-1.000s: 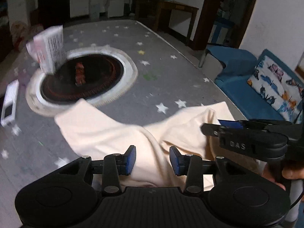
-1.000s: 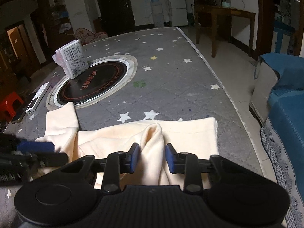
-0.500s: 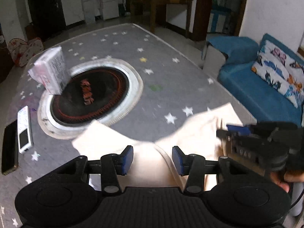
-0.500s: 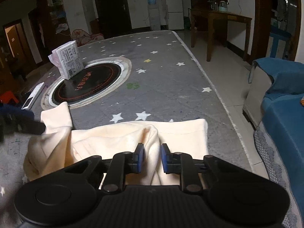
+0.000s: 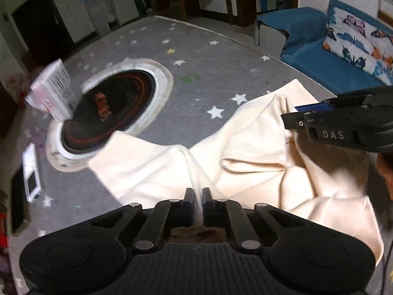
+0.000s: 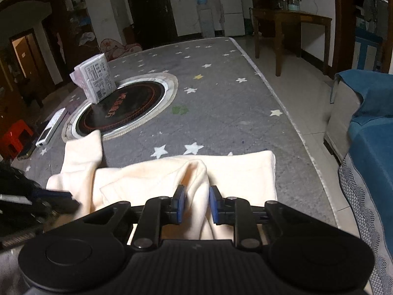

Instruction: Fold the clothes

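Two grippers on one cream garment

Both my grippers were on the cream garment, which lay bunched on the grey star-print table cover right in front of me. My left gripper was pinched nearly closed, w/ just a thin ridge of fabric running up between the fingers. My right gripper sat narrow too, but w/ a thicker raised fold filling the gap betw. its blue pads; cloth touched both sides.

From the left gripper, the garment spread ahead & to the right, creased into several folds. One sleeve-like flap reached fwd-left and overlapped the rim of the round black cooktop set in the table. The right gripper's body, marked "DAS", showed at the far right of that view, its tip against the cloth's upper edge.

From the right gripper, the flat part of the garment lay just ahead & to the right, short of the table edge. A white packet stood on the cooktop's far-left rim. A white remote lay further left. Blue sofa off to the right, beyond the table.
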The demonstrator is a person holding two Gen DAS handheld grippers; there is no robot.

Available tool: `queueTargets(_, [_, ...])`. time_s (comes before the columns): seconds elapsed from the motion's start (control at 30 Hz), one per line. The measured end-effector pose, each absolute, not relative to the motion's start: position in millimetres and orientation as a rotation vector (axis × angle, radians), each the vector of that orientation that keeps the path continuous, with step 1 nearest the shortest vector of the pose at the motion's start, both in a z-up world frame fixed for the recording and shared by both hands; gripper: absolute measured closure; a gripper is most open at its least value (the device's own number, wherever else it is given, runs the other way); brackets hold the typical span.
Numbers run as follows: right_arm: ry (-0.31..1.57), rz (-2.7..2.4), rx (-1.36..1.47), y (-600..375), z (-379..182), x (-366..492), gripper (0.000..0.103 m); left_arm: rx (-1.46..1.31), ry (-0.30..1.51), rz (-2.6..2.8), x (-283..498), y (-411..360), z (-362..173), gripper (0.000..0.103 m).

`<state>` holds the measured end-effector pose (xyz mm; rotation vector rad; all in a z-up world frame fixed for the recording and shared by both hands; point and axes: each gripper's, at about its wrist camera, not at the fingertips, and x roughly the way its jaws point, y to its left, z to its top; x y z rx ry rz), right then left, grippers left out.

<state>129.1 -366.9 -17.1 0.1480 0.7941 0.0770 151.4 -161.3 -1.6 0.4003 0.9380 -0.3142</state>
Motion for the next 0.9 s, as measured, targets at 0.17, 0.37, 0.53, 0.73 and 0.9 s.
queueTargets(0.17, [0.795, 0.077, 0.124, -362, -16, 130, 0.083, 0.388, 0.911, -0.261, 152, -151, 9, 0.1])
queueTargets(0.37, [0.792, 0.052, 0.115, -359, -20, 130, 0.083, 0.274, 0.891, -0.259, 156, -137, 12, 0.1])
queueTargets(0.53, [0.771, 0.039, 0.101, -356, -16, 126, 0.089, 0.203, 0.888, -0.274, 154, -128, 10, 0.095])
queueTargets(0.73, [0.755, 0.056, 0.106, -360, -9, 121, 0.088, 0.151, 0.859, -0.311, 148, -130, 18, 0.081])
queueTargets(0.9, [0.757, 0.06, 0.128, -365, -10, 122, 0.087, 0.122, 0.866, -0.309, 157, -141, 16, 0.057])
